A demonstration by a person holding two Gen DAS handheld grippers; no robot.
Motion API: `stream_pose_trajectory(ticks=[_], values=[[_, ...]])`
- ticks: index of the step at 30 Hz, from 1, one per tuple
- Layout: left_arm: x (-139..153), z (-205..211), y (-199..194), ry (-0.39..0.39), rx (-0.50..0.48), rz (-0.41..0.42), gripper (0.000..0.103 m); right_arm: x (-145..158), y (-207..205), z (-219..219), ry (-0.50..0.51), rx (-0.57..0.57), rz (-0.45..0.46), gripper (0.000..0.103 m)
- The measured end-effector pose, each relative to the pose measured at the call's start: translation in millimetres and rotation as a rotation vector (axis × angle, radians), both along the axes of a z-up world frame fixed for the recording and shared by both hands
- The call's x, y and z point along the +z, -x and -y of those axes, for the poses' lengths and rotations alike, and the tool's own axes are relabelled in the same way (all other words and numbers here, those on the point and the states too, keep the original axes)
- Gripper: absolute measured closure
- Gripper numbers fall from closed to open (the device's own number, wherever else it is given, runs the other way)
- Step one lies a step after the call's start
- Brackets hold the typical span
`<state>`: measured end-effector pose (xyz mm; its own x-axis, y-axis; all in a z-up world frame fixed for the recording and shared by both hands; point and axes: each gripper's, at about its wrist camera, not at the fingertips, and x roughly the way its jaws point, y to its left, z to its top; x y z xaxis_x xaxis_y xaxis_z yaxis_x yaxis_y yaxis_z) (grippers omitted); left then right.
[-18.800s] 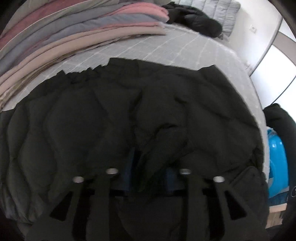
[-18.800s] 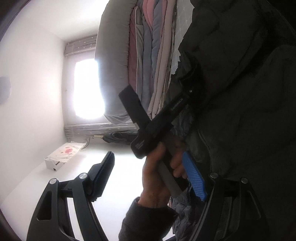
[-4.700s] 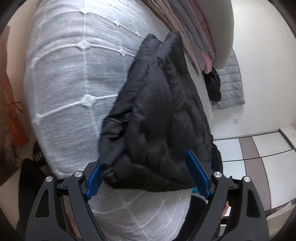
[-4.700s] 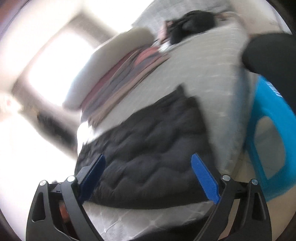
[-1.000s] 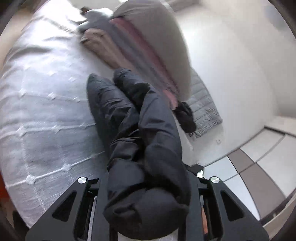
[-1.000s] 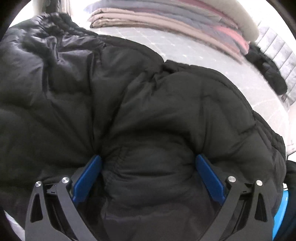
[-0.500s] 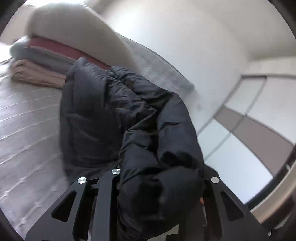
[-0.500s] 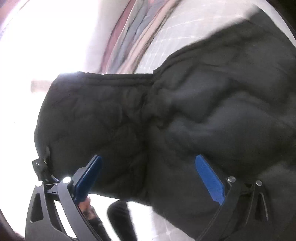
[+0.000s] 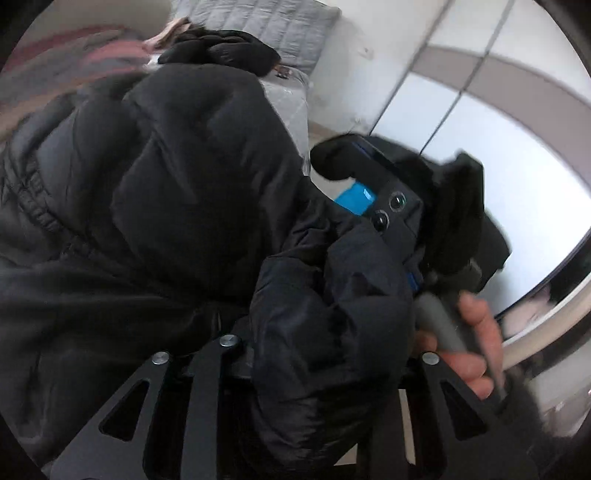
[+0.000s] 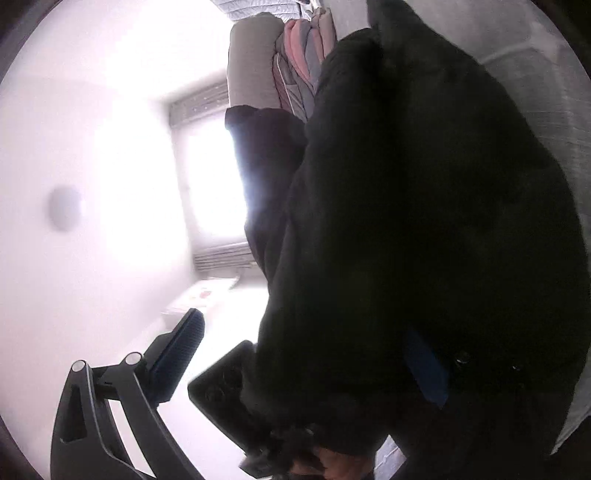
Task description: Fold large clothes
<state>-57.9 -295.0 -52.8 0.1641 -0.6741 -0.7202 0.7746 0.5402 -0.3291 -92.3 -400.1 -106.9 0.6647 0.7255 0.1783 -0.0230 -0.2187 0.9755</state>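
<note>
A black puffer jacket (image 9: 177,192) fills the left wrist view, lifted off the grey bed (image 9: 295,99). My left gripper (image 9: 325,343) has a thick wad of its fabric between the fingers; its jaws are opening, with the pads still against the wad. At the right a hand (image 9: 472,354) holds the other gripper's grey handle, close against the jacket. In the right wrist view the jacket (image 10: 424,206) hangs over the right half. My right gripper (image 10: 303,328) stands wide open. One blue pad (image 10: 181,347) is free in the air; the other (image 10: 424,369) is half hidden by fabric.
Another black garment (image 9: 221,50) and a grey quilted pillow (image 9: 266,26) lie at the bed's far end, beside stacked pink and grey bedding (image 10: 306,55). A blue stool (image 9: 354,197) stands by the bed. Wardrobe doors (image 9: 480,122) are at the right, a bright window (image 10: 210,184) opposite.
Both views swung and rolled. The left gripper carried its wad of jacket toward the wardrobe side, where the right gripper and its hand came into view. The jacket now hangs at the right in the right wrist view.
</note>
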Motion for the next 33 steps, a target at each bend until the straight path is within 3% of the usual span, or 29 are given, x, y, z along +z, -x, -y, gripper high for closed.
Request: stream_pose_trajectory(ticks=[4, 8, 13, 16, 19, 21, 25, 30, 33], values=[[7, 16, 16, -0.129, -0.082, 0.082, 0.039, 1, -2, 3, 0.015, 0.030, -0.003, 0.006], [14, 23, 46, -0.203, -0.144, 0.150, 0.028, 16, -2, 10, 0.108, 0.071, -0.041, 0.006], [28, 22, 71, -0.225, -0.180, 0.153, 0.025, 54, 21, 26, 0.346, 0.033, -0.088, 0.006], [34, 18, 69, -0.200, -0.157, 0.125, 0.025, 93, 43, 40, 0.531, -0.098, -0.099, 0.006], [34, 16, 63, -0.180, -0.120, 0.084, 0.025, 136, 50, 35, 0.550, -0.130, 0.040, 0.006], [35, 16, 61, -0.177, -0.114, 0.081, 0.025, 158, 41, 12, 0.530, -0.041, 0.132, 0.006], [43, 6, 67, -0.176, -0.114, 0.100, 0.025, 162, 28, -32, 0.488, 0.151, 0.165, 0.006], [60, -34, 77, -0.157, -0.086, 0.110, 0.025, 136, 18, -37, 0.545, 0.226, 0.062, 0.006], [70, -68, 69, -0.111, -0.015, 0.107, 0.024, 116, 29, -35, 0.653, 0.226, -0.046, 0.006]])
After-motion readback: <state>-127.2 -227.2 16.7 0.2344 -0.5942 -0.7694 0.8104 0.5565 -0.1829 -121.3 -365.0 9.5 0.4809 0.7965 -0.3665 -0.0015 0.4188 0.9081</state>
